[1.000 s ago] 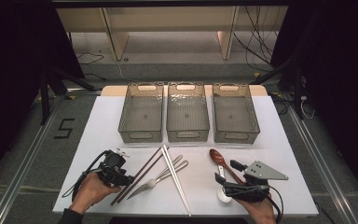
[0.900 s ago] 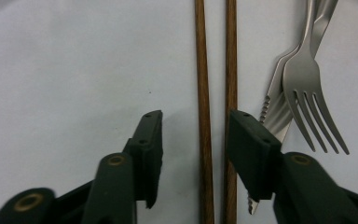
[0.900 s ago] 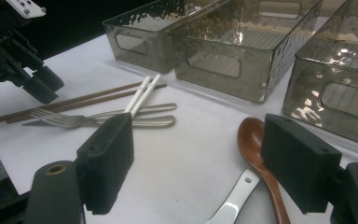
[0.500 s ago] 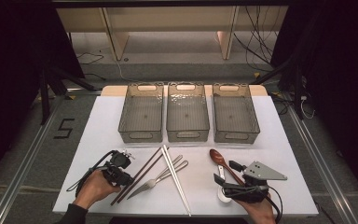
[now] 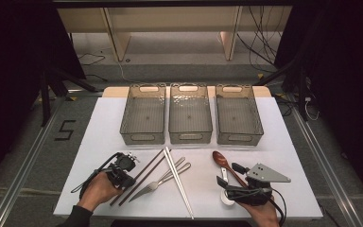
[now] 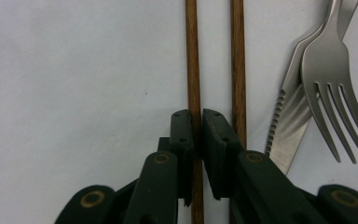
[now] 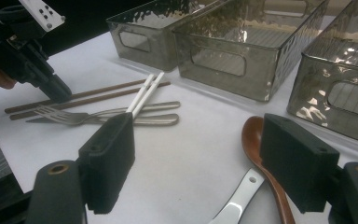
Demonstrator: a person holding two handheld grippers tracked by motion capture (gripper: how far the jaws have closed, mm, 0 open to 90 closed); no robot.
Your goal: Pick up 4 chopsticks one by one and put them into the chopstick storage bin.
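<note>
Brown chopstick (image 6: 194, 70) pinched in closing left tool (image 6: 197, 122), seemingly; right tool (image 7: 200, 154) open, empty.

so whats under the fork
The fork lies on top of a table knife; the knife's serrated blade shows beside the tines, its handle partly covered. Under both is the white table.

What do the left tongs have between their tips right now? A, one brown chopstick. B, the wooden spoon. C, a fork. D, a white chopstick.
A: in the left gripper view the left tongs have just been closing around one brown chopstick, their pads tight against its sides, while the second brown chopstick and the fork lie outside them.
</note>
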